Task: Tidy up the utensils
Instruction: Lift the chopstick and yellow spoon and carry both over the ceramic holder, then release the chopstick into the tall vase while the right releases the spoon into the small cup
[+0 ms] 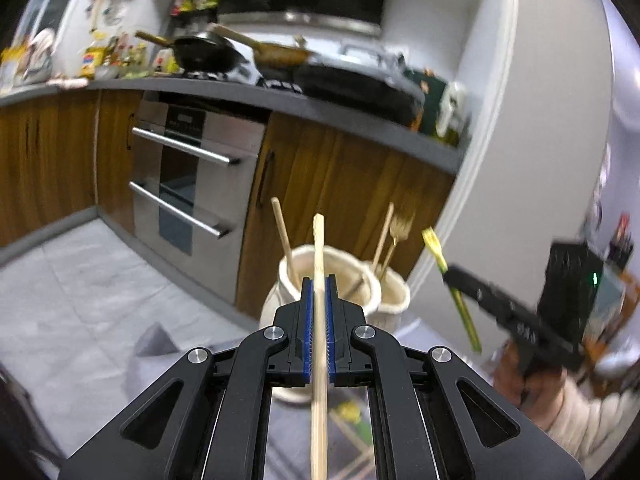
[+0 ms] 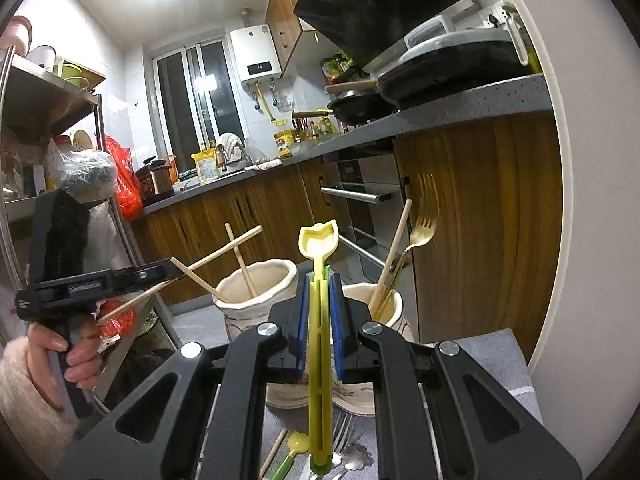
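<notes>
Left gripper (image 1: 319, 292) — clamped on wooden chopstick (image 1: 319, 248) | right gripper (image 2: 320, 292) — clamped on yellow-green utensil (image 2: 319, 248)

A dark wok (image 1: 208, 54) sits on a grey kitchen counter (image 1: 224, 90) above a steel oven (image 1: 192, 184).

black grippers (image 1: 319, 280) (blue pads), seemingly fuzzy sleeve (image 2: 24, 392)

Wooden chopstick (image 1: 319, 320) and yellow clip (image 2: 320, 320) held upright before cream holders (image 2: 256, 292).
</notes>
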The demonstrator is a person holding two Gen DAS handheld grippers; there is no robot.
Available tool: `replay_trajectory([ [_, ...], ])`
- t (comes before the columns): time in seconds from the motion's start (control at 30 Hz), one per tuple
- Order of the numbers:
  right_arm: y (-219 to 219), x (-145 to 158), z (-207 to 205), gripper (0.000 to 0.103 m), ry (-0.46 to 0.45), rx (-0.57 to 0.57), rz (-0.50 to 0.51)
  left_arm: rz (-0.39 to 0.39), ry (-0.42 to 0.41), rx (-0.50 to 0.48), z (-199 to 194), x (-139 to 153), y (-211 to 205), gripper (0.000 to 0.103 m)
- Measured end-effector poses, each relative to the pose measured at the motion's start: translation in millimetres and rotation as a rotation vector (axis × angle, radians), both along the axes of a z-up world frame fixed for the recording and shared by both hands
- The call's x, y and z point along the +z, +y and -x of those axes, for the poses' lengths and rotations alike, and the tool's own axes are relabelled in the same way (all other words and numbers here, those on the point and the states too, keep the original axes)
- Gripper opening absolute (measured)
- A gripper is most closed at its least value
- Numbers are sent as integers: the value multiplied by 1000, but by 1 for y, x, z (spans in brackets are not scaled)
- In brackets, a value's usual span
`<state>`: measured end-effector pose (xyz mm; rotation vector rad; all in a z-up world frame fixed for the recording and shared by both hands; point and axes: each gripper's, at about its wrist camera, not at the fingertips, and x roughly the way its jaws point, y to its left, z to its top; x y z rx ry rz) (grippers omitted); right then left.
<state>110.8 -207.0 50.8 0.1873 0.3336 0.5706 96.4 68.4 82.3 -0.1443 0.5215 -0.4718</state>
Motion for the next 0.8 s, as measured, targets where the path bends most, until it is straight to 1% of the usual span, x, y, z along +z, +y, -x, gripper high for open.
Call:
replay_trajectory([
  [0.03, 0, 0, -1, 10, 3, 2, 5, -26, 22, -19, -1, 3, -2, 6],
  [0.07, 0, 1, -1, 10, 3, 0, 8, -69, 62, -42, -3, 7, -4, 6],
  [0.17, 2, 7, -4, 10, 8, -5, 18, -183, 158, -71, -14, 14, -12, 6],
  [0.3, 1, 14, -6, 10, 18, -6, 5, -295, 257, -100, -30, 26, -21, 6],
  [0.43, -1, 14, -5, 10, 23, -9, -3, -384, 313, -120, -43, 35, -35, 6],
  [0.47, -2, 13, -6, 10, 25, -10, -3, -398, 316, -123, -45, 36, -39, 7],
  [0.53, -3, 14, -10, 10, 36, -15, -3, -452, 320, -126, -48, 37, -49, 7],
  [0.67, 4, 22, -24, 10, 53, 16, -10, -479, 353, -139, -56, 35, -61, 7],
  [0.7, 6, 23, -27, 10, 49, 18, -11, -492, 356, -135, -58, 34, -63, 7],
  [0.8, 14, 27, -42, 10, 18, 31, -28, -491, 369, -125, -65, 32, -66, 7],
])
